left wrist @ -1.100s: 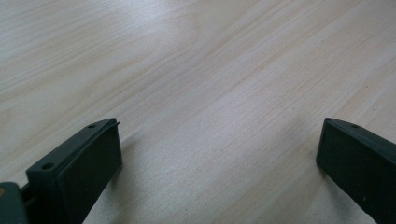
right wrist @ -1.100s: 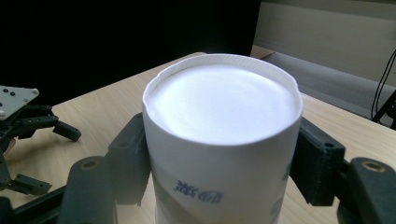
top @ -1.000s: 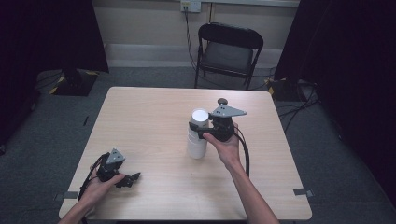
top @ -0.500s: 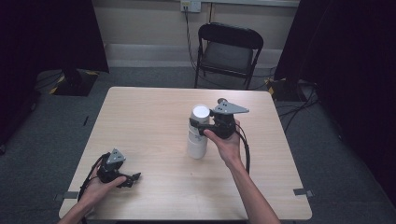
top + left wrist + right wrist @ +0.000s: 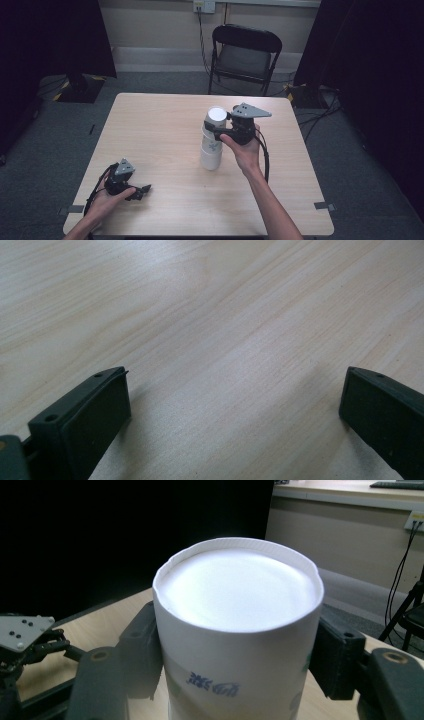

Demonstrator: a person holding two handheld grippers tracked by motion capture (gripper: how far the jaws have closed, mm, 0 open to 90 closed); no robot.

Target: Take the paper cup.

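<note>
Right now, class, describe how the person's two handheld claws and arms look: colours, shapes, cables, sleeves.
Both claws, left claw and right claw, are black, each with two blocky flat-padded fingers. Each carries a grey three-cornered plate with small holes, and a black cable trails from each. The forearms are bare, with no sleeves showing.

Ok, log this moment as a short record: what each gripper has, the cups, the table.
right gripper: shut on the top cup, jaws on both its sides
top cup: white paper, upside down, top of the stack
cup stack: upright on the table
left gripper: open, holding nothing, low at the near left corner
table: pale wood
</note>
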